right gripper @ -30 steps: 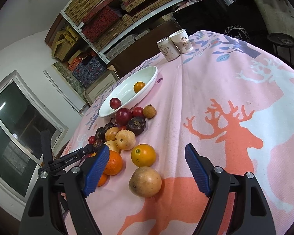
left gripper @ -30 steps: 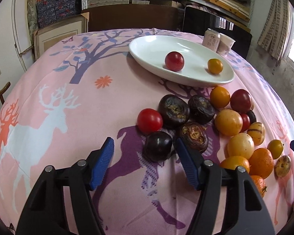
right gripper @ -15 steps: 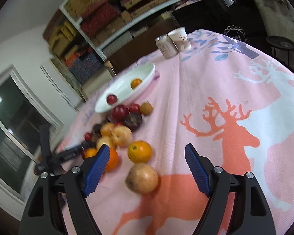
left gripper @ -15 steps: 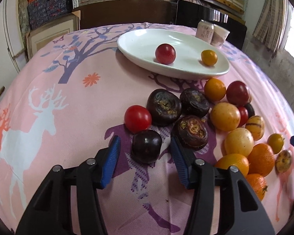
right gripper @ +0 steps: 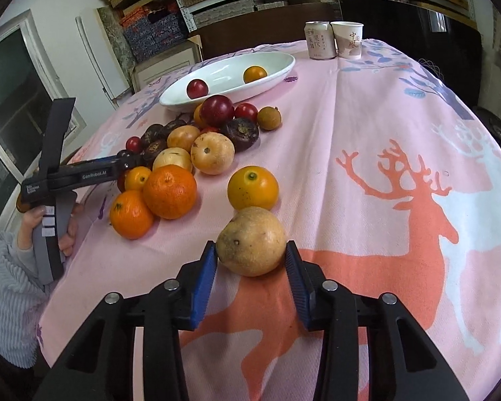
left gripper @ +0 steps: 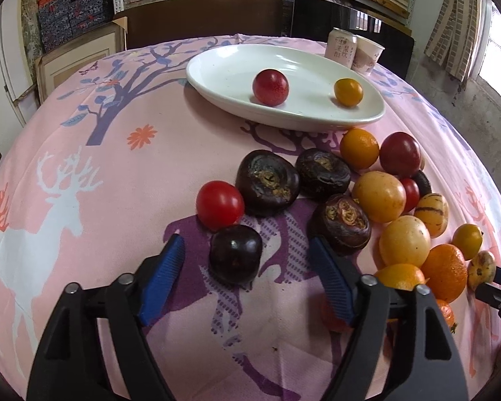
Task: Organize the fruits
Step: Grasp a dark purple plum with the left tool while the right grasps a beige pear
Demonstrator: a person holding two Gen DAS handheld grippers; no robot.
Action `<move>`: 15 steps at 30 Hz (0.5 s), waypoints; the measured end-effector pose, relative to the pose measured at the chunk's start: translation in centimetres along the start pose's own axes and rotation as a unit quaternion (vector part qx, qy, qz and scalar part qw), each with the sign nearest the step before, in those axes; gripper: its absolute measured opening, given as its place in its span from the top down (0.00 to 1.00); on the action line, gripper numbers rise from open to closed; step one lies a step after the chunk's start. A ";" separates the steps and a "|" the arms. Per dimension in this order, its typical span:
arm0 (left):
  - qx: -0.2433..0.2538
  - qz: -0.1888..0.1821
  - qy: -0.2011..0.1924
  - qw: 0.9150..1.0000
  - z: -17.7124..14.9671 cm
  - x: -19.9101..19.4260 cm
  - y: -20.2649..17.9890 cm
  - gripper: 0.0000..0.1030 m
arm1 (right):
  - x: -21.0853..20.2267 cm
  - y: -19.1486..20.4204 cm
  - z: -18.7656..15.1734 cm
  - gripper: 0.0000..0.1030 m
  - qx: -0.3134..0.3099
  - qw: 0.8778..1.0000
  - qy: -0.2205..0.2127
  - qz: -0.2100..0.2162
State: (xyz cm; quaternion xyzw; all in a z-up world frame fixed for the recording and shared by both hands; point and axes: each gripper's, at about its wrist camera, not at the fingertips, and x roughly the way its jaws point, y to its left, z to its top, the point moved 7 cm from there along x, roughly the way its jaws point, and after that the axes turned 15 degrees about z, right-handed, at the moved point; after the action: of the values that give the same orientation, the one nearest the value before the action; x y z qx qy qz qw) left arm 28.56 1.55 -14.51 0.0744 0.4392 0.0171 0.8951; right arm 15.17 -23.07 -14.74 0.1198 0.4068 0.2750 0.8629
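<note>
Flanking round, matte tan fruit (right gripper: 251,241): right gripper (right gripper: 250,260).

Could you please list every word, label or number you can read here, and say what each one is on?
"GenRobot.AI": on the side of the left gripper.
"中国风": on the paper cup.
Can: vertical characters, too blurred to read.
Small white label at the left gripper's rear: too small to read.

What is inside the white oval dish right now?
The white dish holds two fruits: a red one and a small orange one, apart. None of its inside is covered.
</note>
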 end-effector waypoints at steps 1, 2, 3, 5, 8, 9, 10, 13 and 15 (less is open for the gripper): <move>0.000 -0.006 0.000 1.000 0.0 0.0 -0.1 0.19 | 0.0 0.0 0.1 0.59 0.001 1.000 0.000 0.000; 0.000 -0.014 0.000 1.000 0.0 0.0 -0.2 0.16 | 0.1 0.1 0.2 0.59 0.001 1.000 0.000 -0.002; -0.001 -0.016 0.000 1.000 0.0 0.0 -0.2 0.16 | 0.1 0.2 0.3 0.59 0.000 1.000 0.000 -0.003; 0.000 -0.003 -0.003 1.000 0.0 -0.1 -0.2 0.16 | 0.2 0.3 0.3 0.59 -0.004 1.000 0.001 -0.006; -0.020 0.009 -0.006 1.000 0.1 -0.3 0.8 0.39 | 0.2 0.1 0.4 0.59 0.004 1.000 0.000 0.003; -0.028 0.011 -0.008 1.000 0.1 -0.3 1.3 0.47 | 0.1 0.0 0.4 0.59 0.008 1.000 -0.001 0.008; -0.034 0.013 -0.008 0.999 0.0 -0.3 1.7 0.54 | 0.2 -0.1 0.4 0.59 0.011 1.000 -0.002 0.011; -0.043 -0.003 -0.011 0.999 0.1 -0.5 2.1 0.68 | 0.1 -0.1 0.4 0.59 0.016 1.000 -0.004 0.017; -0.026 0.001 -0.020 0.999 0.1 -0.9 1.5 0.74 | 0.1 -0.2 0.4 0.59 0.018 1.000 -0.005 0.020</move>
State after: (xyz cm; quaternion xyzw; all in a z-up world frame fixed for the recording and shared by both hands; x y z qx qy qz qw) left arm 28.14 2.98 -13.57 0.0516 0.4205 0.0281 0.9054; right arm 15.61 -23.15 -14.63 0.1446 0.4053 0.2843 0.8567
